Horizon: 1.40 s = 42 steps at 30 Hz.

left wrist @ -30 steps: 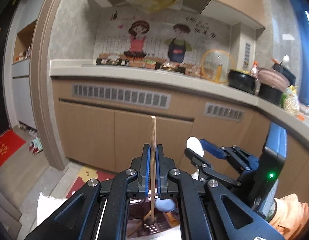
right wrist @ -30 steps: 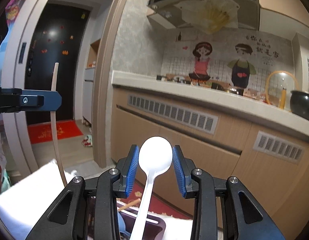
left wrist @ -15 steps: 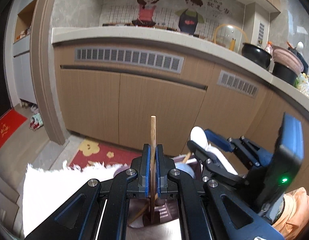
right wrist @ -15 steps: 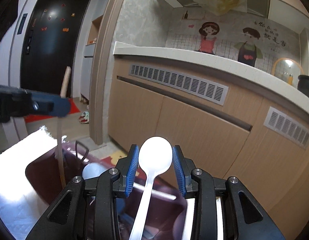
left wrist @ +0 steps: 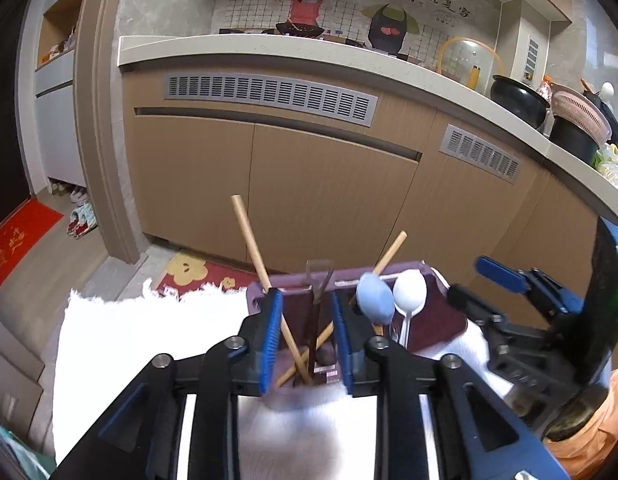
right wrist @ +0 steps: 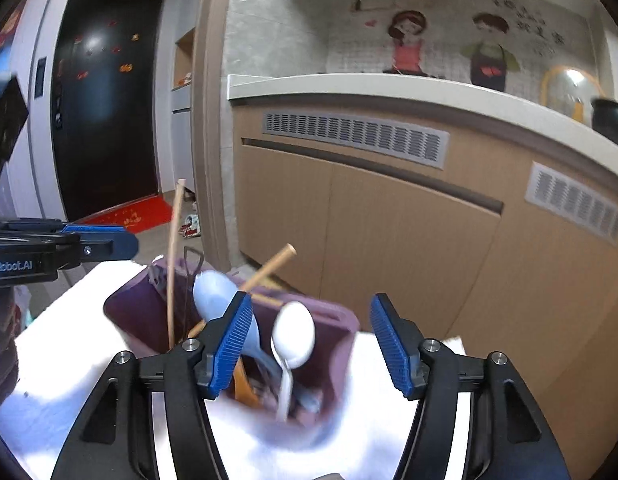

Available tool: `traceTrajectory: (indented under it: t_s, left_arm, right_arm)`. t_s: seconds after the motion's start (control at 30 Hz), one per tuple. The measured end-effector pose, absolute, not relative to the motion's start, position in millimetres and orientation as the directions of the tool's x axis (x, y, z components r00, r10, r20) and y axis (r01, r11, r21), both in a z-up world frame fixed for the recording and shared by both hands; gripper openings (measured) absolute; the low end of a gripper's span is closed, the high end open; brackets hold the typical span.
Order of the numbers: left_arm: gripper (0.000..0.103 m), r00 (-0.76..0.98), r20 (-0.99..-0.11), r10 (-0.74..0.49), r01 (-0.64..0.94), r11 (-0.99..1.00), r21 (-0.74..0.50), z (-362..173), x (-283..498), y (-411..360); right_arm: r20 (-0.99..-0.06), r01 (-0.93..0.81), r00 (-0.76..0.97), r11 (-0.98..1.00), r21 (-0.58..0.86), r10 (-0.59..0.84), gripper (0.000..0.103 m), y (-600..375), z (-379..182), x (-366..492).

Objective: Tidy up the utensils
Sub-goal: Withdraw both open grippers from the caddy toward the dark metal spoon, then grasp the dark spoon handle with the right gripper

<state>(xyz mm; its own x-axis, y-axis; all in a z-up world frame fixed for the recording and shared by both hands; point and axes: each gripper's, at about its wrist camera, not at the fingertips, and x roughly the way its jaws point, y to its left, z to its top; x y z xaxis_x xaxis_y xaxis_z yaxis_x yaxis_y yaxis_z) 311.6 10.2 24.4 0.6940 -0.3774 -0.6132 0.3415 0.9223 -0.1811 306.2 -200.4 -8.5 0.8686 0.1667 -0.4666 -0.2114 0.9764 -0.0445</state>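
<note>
1. A purple utensil holder (right wrist: 341,320) stands on a surface covered with a white cloth (left wrist: 149,320), close to the cloth's far edge, the one facing the kitchen cabinets (left wrist: 329,184).
2. On its left side, two wooden chopsticks lean across each other: one (left wrist: 253,248) tilts left, the other (left wrist: 389,252) tilts right. A dark-handled utensil (left wrist: 318,280) stands between them.
3. On the right side, a pale blue spoon (left wrist: 375,296) and a white spoon (left wrist: 409,292) stand bowl-up, just beside each other.
4. The left claw (left wrist: 307,336) is spread wide with nothing in its grip; the chopsticks show in the gap between its blue pads.
5. The right claw (right wrist: 311,344) also gapes wide and empty, with the white spoon (right wrist: 293,336) loose in the holder between its fingers.
</note>
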Motion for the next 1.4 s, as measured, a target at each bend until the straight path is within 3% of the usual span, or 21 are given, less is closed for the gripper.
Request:
traceTrajectory:
  t_s: [0.23,0.37,0.53,0.73,0.9,1.13,1.4]
  left_arm:
    - [0.036,0.669,-0.657,-0.348,0.340,0.929,-0.145,16,270,19]
    - [0.044,0.579,-0.739,-0.345,0.372,0.918,-0.137,-5,230,22]
    - [0.045,0.409,-0.855,-0.319,0.432,0.893,-0.126,-36,174,25]
    - [0.045,0.200,-0.905,-0.376,0.424,0.866,-0.266,-57,122,29]
    - [0.046,0.076,-0.897,-0.435,0.385,0.843,-0.376,-75,102,19]
    - [0.046,0.133,-0.906,-0.402,0.283,0.892,-0.354,-90,130,17]
    - [0.052,0.269,-0.910,-0.314,0.293,0.927,-0.234,-93,164,-13]
  right_arm:
    - [-0.561,-0.218,0.807,0.976,0.002,0.181,0.068,-218,-12,259]
    - [-0.620,-0.280,0.753,0.960,-0.001,0.219,0.069,-211,-24,228]
    - [-0.682,-0.333,0.700,0.942,-0.046,0.214,0.069,-195,-47,192]
    - [-0.713,-0.357,0.672,0.931,-0.080,0.197,0.069,-183,-70,169]
    - [-0.724,-0.340,0.664,0.938,-0.066,0.190,0.069,-184,-79,164]
    - [-0.717,-0.311,0.676,0.948,-0.070,0.169,0.069,-197,-81,153]
    - [-0.731,-0.259,0.669,0.964,-0.058,0.136,0.069,-219,-96,146]
